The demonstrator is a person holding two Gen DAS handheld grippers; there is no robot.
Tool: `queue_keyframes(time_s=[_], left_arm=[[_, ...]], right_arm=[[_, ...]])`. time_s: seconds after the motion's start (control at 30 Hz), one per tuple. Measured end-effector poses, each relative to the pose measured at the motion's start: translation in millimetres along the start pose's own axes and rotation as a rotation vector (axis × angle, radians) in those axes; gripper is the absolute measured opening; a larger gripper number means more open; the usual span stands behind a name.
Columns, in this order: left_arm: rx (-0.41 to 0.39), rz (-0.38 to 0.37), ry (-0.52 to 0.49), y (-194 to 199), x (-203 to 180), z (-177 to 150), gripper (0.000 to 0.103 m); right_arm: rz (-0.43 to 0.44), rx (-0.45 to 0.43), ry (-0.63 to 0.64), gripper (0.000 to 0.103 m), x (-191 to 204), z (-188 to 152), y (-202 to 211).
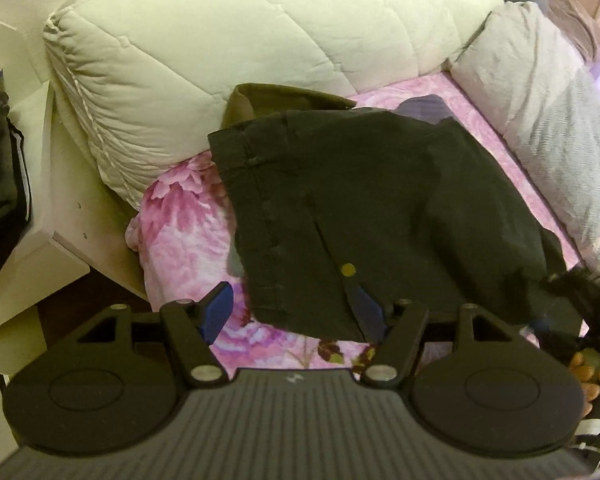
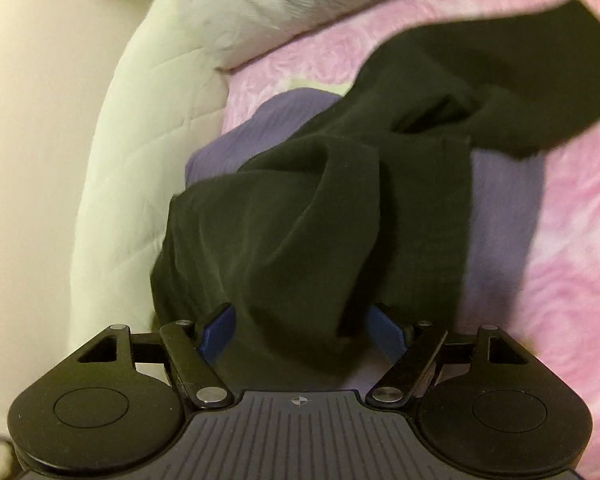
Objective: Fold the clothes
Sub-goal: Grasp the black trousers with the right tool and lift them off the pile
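Black trousers lie on the pink flowered bedspread, waistband to the left, with a brass button near the front. My left gripper is open right above the bed; the waistband corner drapes over its right blue finger and stays clear of the left one. In the right wrist view the trousers' black cloth is bunched up between the wide-set jaws of my right gripper. I see no pad pressing on it. That gripper also shows at the trousers' right end.
A purple garment and an olive one lie under the trousers. A pale quilted duvet is piled at the head of the bed, a grey blanket on the right. A white bedside unit stands on the left.
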State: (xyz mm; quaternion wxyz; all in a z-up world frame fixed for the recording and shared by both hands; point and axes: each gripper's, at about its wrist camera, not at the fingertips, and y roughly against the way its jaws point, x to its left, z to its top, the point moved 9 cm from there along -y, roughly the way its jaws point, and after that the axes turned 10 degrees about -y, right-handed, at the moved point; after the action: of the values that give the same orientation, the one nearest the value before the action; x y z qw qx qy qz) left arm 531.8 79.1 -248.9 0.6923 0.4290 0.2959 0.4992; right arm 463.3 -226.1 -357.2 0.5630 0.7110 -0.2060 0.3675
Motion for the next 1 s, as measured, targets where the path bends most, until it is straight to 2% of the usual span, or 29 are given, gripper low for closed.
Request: queue_keyframes(time_s=[0.03,0.1,0.2,0.3,0.5,0.63,0.77,1.0], left_arm=[[-0.002,-0.001,0.002,0.0,1.9,2.1,0.064],[-0.011,0.001,0.006,1.6,5.3,6.3,0.064],[-0.039,0.004,0.005,13.2,9.8,12.6,0.064],[-0.086,-0.001,0.008,33.2,13.4,21.3,0.064],[-0.238,-0.061,0.012,95.4,5.1,38.0,0.064],[-0.311,-0.132,-0.008,133.7,-16.5,44.6,0.064],[-0.371,-0.227,-0.068,163.9,-56.5,46.2,0.064],[-0.413,-0.429,-0.230,206.2,-165.1,29.9,0.064]], right_arm=[[0.016,0.017,-0.013,0.025,3.2,-0.1,-6.2],[0.064,0.037,-0.011,0.011,16.2,-4.4,-7.8],[0.215,0.073,-0.024,0.007,46.4,-10.9,7.9],[0.366,0.067,-0.026,0.005,84.0,-19.8,39.4],[0.611,-0.059,-0.007,0.003,137.7,-20.4,135.0],[0.703,-0.186,0.019,0.003,141.2,-24.0,215.2],[0.772,-0.346,0.070,0.003,125.2,-30.0,308.1],[0.786,-0.685,0.151,0.003,70.2,-31.8,472.1]])
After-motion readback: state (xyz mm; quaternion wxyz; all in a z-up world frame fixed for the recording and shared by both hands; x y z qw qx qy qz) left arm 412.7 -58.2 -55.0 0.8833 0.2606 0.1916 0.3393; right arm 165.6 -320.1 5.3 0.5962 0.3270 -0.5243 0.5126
